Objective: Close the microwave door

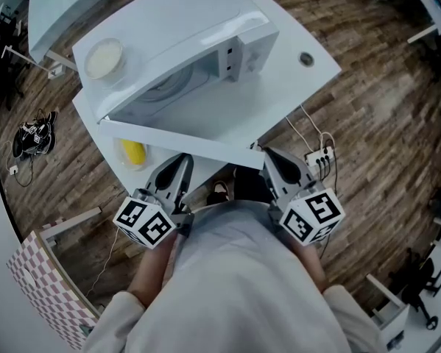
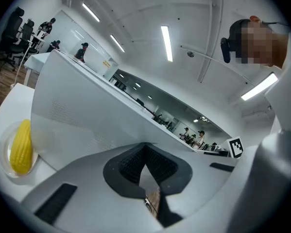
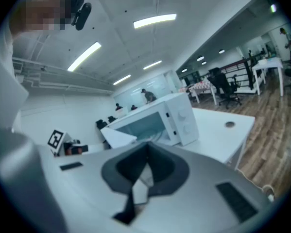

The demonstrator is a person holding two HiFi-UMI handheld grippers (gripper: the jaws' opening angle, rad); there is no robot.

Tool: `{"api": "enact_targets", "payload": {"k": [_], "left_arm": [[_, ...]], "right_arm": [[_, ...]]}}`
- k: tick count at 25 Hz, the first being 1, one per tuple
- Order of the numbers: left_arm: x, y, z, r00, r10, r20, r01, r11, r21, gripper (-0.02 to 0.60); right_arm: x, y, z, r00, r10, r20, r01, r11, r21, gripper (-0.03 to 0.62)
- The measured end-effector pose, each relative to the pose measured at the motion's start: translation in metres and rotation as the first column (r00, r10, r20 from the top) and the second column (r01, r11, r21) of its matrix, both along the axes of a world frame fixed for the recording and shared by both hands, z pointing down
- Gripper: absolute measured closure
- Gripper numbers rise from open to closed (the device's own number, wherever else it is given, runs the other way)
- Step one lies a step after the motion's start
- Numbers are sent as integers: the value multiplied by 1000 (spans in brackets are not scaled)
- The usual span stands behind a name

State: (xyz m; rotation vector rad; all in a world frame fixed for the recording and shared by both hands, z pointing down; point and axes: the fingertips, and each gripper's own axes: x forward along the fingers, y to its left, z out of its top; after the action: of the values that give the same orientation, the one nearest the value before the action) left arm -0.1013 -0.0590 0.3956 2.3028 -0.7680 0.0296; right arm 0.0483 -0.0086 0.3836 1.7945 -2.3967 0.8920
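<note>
The boxy white microwave sits on a smooth white surface over wood-plank flooring. Its door hangs open, a flat, glossy panel swung out toward us. We hold both grippers low, close to our body, under the door's near edge. The left claw has its dark ribbed jaws pressed together on nothing, and from its view the door shows a finely dotted mesh. The right claw is likewise closed and empty, just beside the door's corner. A yellow corn cob lies below the door, on a round plate.
</note>
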Motion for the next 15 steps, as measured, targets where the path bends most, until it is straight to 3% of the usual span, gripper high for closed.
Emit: {"api": "enact_targets", "payload": {"k": [15], "left_arm": [[9, -11, 2, 1000, 10, -2, -10, 1000, -8, 565]], "right_arm": [[15, -23, 2, 1000, 10, 4, -10, 1000, -4, 572]]}}
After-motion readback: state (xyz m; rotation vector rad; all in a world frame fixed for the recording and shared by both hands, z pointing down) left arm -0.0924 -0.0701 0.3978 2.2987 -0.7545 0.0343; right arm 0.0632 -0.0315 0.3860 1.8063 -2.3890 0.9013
